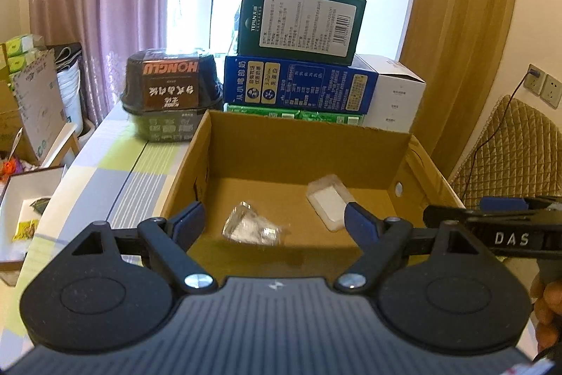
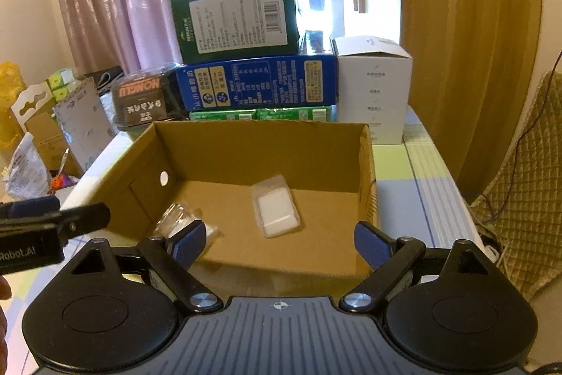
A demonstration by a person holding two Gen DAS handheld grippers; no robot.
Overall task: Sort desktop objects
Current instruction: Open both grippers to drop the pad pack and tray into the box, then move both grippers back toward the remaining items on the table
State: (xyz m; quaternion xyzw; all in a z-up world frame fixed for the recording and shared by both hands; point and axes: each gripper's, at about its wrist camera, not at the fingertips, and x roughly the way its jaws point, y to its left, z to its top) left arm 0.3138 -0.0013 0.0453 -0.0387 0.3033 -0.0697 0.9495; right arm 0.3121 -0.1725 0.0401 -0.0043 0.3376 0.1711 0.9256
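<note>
"HONGLU" reads upside down on the dark food tub point(image 1: 168, 79). "TERUN" runs up the green carton point(image 1: 298, 23). "DAS" shows on the right gripper point(image 1: 505, 234), "Robot.AI" on the left gripper point(image 2: 31, 248).

A table point(image 1: 105, 185) covered with a cloth of pale green, grey and white checks fills the lower half of both views. An open cardboard box point(image 1: 298, 143) stands on it at centre frame. Directly behind the box, flat green packs point(image 1: 295, 115) lie on the cloth and carry a blue carton. At upper right of the box a white carton point(image 2: 376, 86) stands upright on the table. At upper left a green tub point(image 1: 165, 125) rests on the cloth beneath a dark lidded tub.
</note>
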